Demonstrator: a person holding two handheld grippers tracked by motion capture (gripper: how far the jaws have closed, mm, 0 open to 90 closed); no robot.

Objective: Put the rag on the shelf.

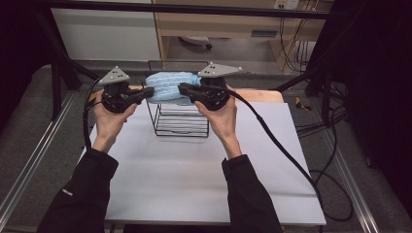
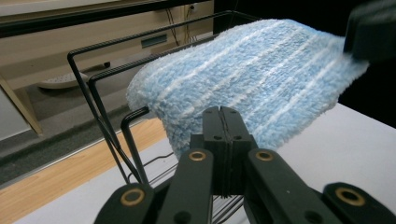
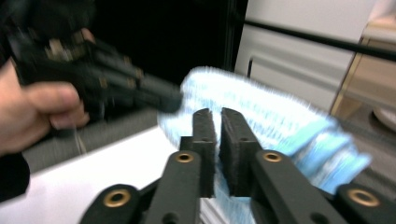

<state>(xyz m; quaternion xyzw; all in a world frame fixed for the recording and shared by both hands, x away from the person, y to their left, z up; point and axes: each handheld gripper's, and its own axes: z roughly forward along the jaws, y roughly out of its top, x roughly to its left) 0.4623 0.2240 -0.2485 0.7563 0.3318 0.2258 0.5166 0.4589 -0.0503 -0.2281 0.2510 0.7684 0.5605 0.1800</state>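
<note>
A fluffy blue cloth with white stripes lies bunched over the top of a black wire rack. My left gripper is at the cloth's left end. In the left gripper view its jaws are pressed together at the lower edge of the cloth. My right gripper reaches in from the right to the cloth's near side. In the right gripper view its jaws stand a narrow gap apart with the blurred cloth between and behind them. The left gripper also touches the cloth's far end there.
The rack stands at the back of a white table top, whose wooden edge shows behind it. Black cables trail from both grippers across and off the table. A black frame and shelving stand beyond the table.
</note>
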